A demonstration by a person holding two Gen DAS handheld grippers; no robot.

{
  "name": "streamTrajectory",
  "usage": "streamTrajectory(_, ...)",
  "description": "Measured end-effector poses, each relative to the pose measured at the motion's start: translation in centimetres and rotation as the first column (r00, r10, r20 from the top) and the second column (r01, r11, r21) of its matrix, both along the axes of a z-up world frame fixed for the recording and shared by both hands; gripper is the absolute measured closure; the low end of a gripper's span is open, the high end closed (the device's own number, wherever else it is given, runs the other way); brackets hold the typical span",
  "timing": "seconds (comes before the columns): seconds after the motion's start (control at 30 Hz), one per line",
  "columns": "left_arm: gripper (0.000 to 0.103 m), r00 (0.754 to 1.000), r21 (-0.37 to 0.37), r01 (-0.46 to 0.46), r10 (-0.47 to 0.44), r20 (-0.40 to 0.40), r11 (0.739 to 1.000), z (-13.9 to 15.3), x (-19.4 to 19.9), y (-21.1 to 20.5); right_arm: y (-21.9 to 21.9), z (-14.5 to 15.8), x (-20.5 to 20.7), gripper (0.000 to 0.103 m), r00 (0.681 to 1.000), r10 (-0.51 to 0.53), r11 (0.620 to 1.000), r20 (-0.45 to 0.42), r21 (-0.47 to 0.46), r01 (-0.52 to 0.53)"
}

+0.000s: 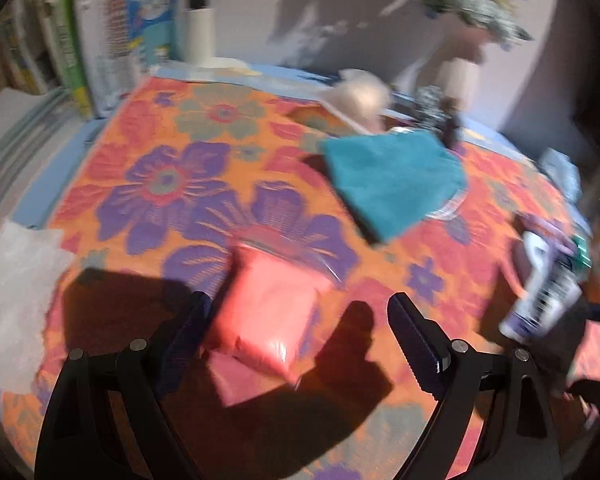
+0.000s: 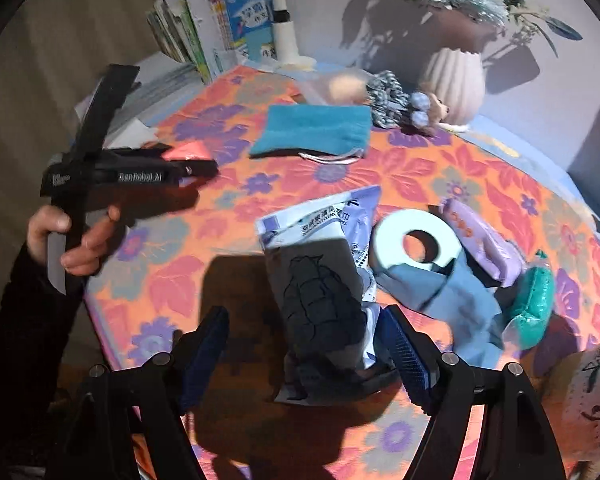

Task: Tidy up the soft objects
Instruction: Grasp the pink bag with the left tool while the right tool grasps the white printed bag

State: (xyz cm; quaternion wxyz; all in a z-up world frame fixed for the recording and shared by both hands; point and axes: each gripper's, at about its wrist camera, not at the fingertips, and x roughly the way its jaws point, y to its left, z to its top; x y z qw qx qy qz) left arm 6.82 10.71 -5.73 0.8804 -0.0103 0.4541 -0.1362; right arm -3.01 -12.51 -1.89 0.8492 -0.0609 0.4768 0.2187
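In the left wrist view my left gripper hangs open over the flowered cloth. A pink soft item in a clear bag lies between its fingers, close to the left finger and well apart from the right one. My right gripper is open around a grey printed cloth lying on a white wipes pack; the left finger stands clear of it. The right wrist view also shows the left gripper, held by a hand, over the pink item.
A teal drawstring pouch lies mid-table, with a beige plush, a patterned scrunchie and a vase behind it. To the right lie a paper roll, a purple pack, a blue cloth and a green bag. Books stand at the back left.
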Motion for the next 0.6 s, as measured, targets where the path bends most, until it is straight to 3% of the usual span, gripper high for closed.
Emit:
streamTrajectory(0.2, 0.014, 1.000, 0.065, -0.014, 0.014, 0.002, 0.998, -0.4, 0.0, 0.6, 0.3, -2.1, 2.0, 0.026, 0.994, -0.105, 0.990, -0.004, -0.094, 0.104)
streamTrajectory(0.33, 0.014, 1.000, 0.066, -0.007, 0.007, 0.004, 0.998, -0.4, 0.2, 0.8, 0.3, -2.7, 2.7, 0.026, 0.990, -0.139, 0.986, 0.000, -0.098, 0.138)
streamTrajectory(0.4, 0.016, 1.000, 0.084, -0.003, 0.002, 0.008, 0.996, -0.5, 0.1, 0.6, 0.3, -2.6, 2.7, 0.039, 0.988, -0.154, 0.983, 0.010, -0.102, 0.154)
streamTrajectory(0.43, 0.019, 1.000, 0.090, 0.001, -0.002, 0.011, 0.996, -0.5, 0.1, 0.5, 0.3, -2.6, 2.7, 0.040, 0.987, -0.159, 0.982, 0.009, -0.102, 0.159)
streamTrajectory(0.5, 0.038, 1.000, 0.111, 0.017, -0.020, 0.024, 0.994, -0.5, -0.4, -0.1, 0.1, -2.5, 2.5, 0.045, 0.985, -0.173, 0.982, 0.004, -0.080, 0.172)
streamTrajectory(0.57, 0.065, 0.999, 0.102, 0.032, -0.035, 0.030, 0.994, -0.3, -0.7, -0.5, 0.2, -2.5, 2.1, 0.048, 0.982, -0.187, 0.979, 0.005, -0.077, 0.187)
streamTrajectory(0.6, 0.065, 0.999, 0.092, 0.034, -0.037, 0.027, 0.995, -0.2, -0.9, -0.7, 0.1, -2.4, 1.8, 0.049, 0.980, -0.197, 0.978, 0.002, -0.071, 0.197)
